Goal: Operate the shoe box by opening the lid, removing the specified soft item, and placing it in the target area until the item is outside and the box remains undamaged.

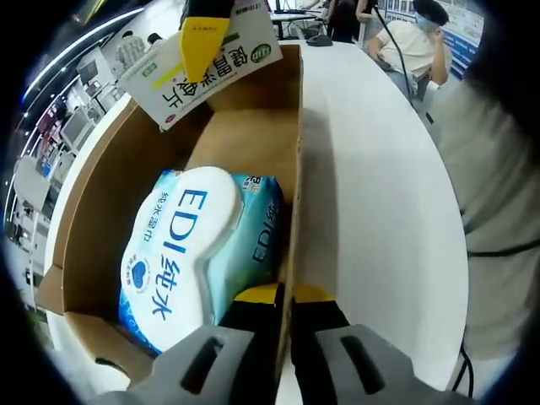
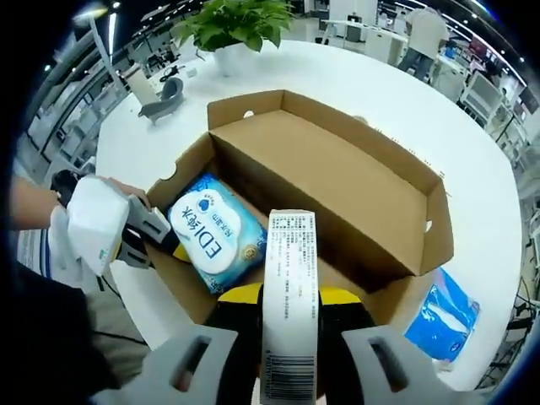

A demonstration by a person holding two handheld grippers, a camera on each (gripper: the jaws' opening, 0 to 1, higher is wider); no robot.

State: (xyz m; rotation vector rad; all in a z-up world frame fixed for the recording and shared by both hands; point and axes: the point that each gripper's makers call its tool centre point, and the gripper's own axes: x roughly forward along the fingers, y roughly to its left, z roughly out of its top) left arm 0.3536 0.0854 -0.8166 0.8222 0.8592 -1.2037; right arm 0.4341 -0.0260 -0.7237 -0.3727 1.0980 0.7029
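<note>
I counted: 1 shoe box [image 2: 337, 181] | 2 blue wipe packs [image 2: 213, 232] [image 2: 445, 316] | 1 white carton [image 2: 288, 295] | 1 plant [image 2: 236, 21]

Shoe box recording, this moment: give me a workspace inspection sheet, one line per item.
Surface: white round table, bare around the box.
Job's things: cardboard shoe box open, lid flap raised; blue wet-wipes pack lying inside; white printed carton held above the box.
Clutter: second blue pack on the table outside the box; potted plant; white stand.
Grippers: left gripper shut on the box's side wall; right gripper shut on the white carton.
Cables: nothing seen on the table.
Surroundings: open office with desks; a seated person beyond the table.
</note>
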